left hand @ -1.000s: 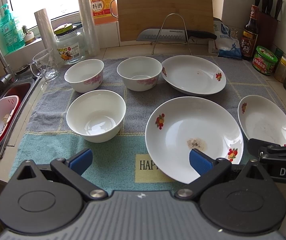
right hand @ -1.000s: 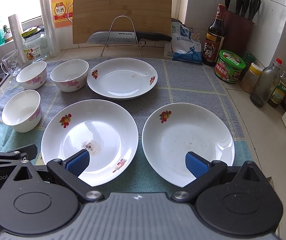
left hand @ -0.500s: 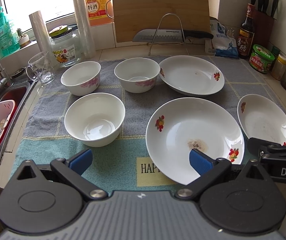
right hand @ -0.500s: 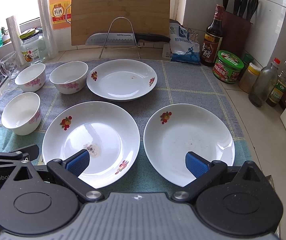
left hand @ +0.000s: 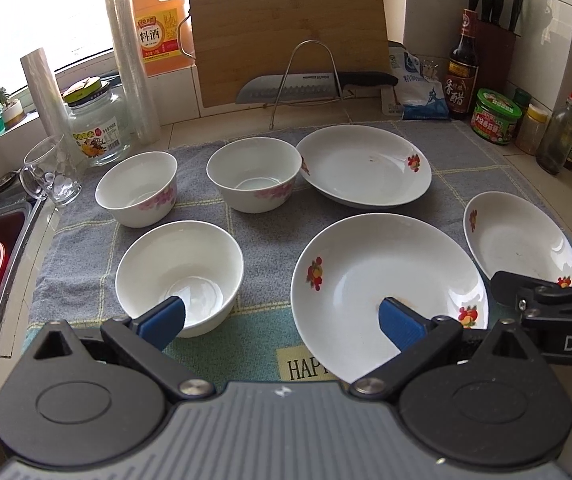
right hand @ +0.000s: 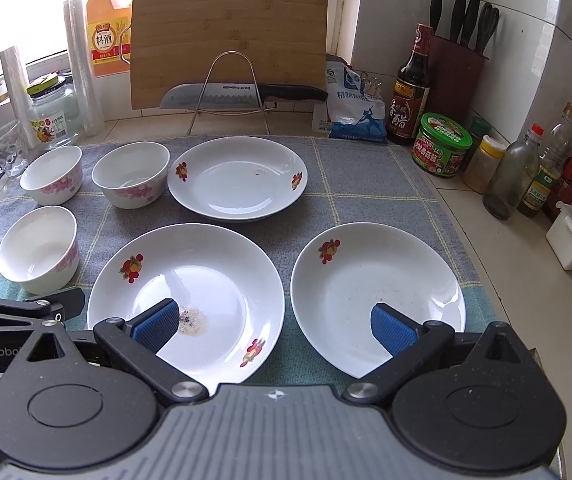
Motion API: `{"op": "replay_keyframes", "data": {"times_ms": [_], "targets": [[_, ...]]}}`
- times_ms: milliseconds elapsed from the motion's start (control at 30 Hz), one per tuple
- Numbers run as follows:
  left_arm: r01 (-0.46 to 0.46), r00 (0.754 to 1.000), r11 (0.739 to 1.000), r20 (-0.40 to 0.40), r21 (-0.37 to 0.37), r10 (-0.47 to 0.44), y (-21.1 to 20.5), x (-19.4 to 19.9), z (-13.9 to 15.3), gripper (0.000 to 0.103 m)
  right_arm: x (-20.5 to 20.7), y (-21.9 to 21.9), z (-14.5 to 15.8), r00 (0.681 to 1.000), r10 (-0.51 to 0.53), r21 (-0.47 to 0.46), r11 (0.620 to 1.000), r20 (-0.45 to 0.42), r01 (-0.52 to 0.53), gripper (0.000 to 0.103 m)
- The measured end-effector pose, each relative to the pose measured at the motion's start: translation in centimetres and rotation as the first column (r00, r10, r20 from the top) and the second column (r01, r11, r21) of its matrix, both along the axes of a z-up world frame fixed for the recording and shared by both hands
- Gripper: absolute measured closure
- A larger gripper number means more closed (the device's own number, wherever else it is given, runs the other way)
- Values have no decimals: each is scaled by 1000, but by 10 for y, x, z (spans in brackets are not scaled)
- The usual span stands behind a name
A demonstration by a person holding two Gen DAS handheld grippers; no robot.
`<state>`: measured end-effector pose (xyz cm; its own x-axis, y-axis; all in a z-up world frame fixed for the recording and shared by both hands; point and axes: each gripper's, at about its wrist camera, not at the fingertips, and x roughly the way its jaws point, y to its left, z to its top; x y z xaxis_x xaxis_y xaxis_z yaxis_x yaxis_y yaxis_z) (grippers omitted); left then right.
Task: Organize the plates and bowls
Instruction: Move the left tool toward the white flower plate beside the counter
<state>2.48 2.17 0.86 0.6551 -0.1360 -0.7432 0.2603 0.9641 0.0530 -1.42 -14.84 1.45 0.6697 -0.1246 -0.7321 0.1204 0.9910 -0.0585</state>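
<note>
Both tongs (left hand: 282, 316) (right hand: 274, 322) wide apart (nothing held).

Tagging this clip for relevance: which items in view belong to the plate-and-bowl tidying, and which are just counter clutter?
Belongs to the job:
three plates
three bowls
left claw and right claw, both open

Just lying about:
cutting board
knife
knife block
vinegar bottle
glass mug
green-lidded jar
</note>
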Motion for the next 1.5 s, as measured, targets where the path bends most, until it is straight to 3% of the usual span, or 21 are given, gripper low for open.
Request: {"op": "replay_keyframes", "data": {"times_ms": [233, 500, 767, 967, 1100, 1267, 1433, 1500], "targets": [[87, 996, 996, 37, -14, -86, 6, 6, 2, 1, -1, 3, 2, 999, -8, -17, 1000, 37, 8, 0], [146, 986, 988, 94, -48, -141, 2, 15, 5, 1, -13, -23, 0, 996, -58, -29, 998, 64, 60, 0], [204, 979, 971, 22, -129, -203, -22, 34, 0, 1, -24, -66, -22, 997, -70, -43, 996, 43, 72, 0], [264, 964, 946, 15, -186, -266, -47, 43, 1, 1, -28, -90, -40, 999, -47, -6, 999, 16, 47, 0], [294, 956, 942, 28, -162, -293, -67, 47, 1, 1, -28, -98, -53, 1000, -12, 5, 1000, -12, 12, 0], [306, 951, 929, 13, -206, -310, -86, 59, -3, 1, -24, -108, -74, 998, -2, 31, 1000, -58, 3, 0], [338, 941, 930, 36, -146, -336, -110, 62, -7, 1, -16, -122, -95, 997, 17, 45, 999, -81, -13, 0], [357, 934, 921, 42, -155, -355, -116, 64, -9, 1, -12, -124, -99, 996, 35, 41, 999, -85, -31, 0]]}}
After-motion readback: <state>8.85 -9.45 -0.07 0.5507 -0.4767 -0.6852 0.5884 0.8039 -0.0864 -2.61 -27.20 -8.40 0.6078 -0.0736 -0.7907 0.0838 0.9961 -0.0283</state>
